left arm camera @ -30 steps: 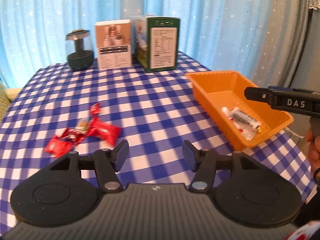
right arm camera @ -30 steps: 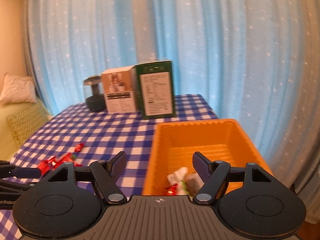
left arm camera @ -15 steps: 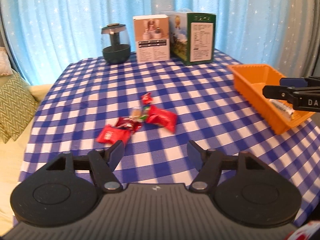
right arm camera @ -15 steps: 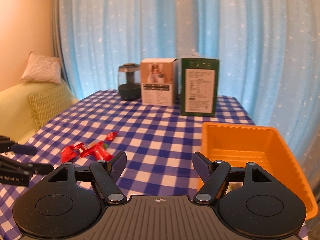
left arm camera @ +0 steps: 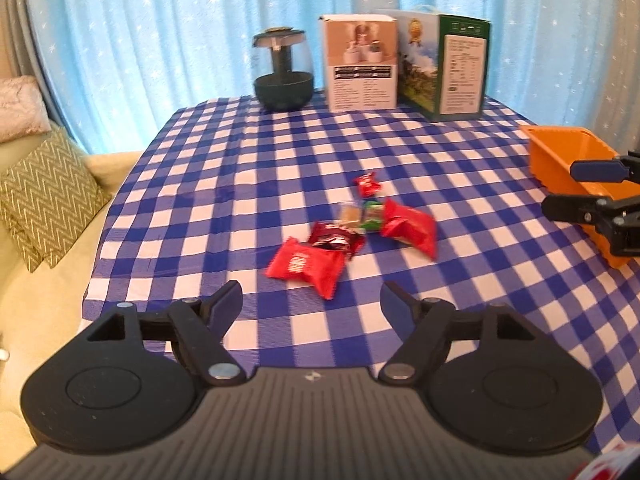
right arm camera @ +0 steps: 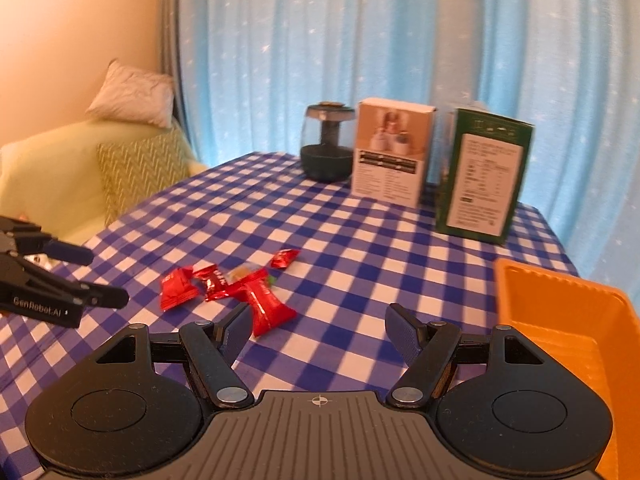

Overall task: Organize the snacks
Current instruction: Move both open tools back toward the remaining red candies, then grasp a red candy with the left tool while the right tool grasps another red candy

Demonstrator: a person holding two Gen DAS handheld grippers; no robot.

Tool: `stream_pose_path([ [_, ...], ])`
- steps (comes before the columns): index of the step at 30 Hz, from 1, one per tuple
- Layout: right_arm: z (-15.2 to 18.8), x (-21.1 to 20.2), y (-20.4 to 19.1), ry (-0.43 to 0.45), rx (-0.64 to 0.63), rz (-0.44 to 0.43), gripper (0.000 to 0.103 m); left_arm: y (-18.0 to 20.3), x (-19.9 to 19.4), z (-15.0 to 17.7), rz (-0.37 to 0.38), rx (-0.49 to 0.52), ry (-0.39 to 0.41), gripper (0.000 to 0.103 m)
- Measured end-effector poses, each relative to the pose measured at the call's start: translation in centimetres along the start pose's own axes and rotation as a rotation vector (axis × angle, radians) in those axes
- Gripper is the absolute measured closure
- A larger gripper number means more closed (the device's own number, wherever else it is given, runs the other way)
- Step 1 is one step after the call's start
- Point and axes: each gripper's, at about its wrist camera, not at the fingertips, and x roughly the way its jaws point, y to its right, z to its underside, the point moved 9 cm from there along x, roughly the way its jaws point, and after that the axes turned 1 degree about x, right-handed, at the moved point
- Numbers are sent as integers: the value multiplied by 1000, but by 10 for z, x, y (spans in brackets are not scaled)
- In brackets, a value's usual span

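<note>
Only the right view shows the orange tray's [right arm camera: 560,300] interior — both tools, left tool [left arm camera: 311,300] and right tool [right arm camera: 318,322], gape empty.

Both tools are matte black: the left gripper [left arm camera: 311,300] and right gripper [right arm camera: 318,326] each have two round discs, silver pivot screws, blue-padded fingers and a ribbed grey housing. White "GenRobot.AI" lettering marks the left one's side.

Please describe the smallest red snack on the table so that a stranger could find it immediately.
Start at the two boxes standing at the far edge of the checked table, then come forward to the pile of snacks in the middle. The small red snack lies alone on the far side of the pile, toward the boxes. It is much smaller than the other red packets.
</note>
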Motion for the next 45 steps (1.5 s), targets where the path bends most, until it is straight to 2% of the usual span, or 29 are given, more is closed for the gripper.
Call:
stream_pose_path([
  [5,1,31,-10,-33,-50,-35,30,-17,17,5,0,-79,-40,30],
  [15,14,93,-32,-107,-124,-124,31,-31,49,-2,-18,-147,-77,30],
  [17,15,104,-36,-114,-138,-136,40,-36,53,-3,-27,-163,-78,31],
  [21,16,120,-43,-116,-167,-155,43,-42,61,-5,-16,-203,-84,32],
  [24,17,130,-45,-123,-182,-158,46,-45,66,-5,-1,-238,-90,39],
  [27,17,137,-43,-129,-192,-156,53,-42,67,-5,22,-259,-94,39],
  [29,17,139,-42,-131,-190,-155,65,-37,68,-6,30,-257,-93,39],
  [31,16,138,-41,-130,-182,-154,68,-33,69,-7,31,-252,-91,40],
  [37,9,125,-34,-130,-134,-114,69,-21,79,-8,63,-253,-105,41],
  [39,7,121,-30,-134,-109,-102,69,-20,82,-9,74,-266,-106,46],
  [45,7,115,-24,-139,-83,-88,69,-26,93,-10,104,-367,-127,50],
])
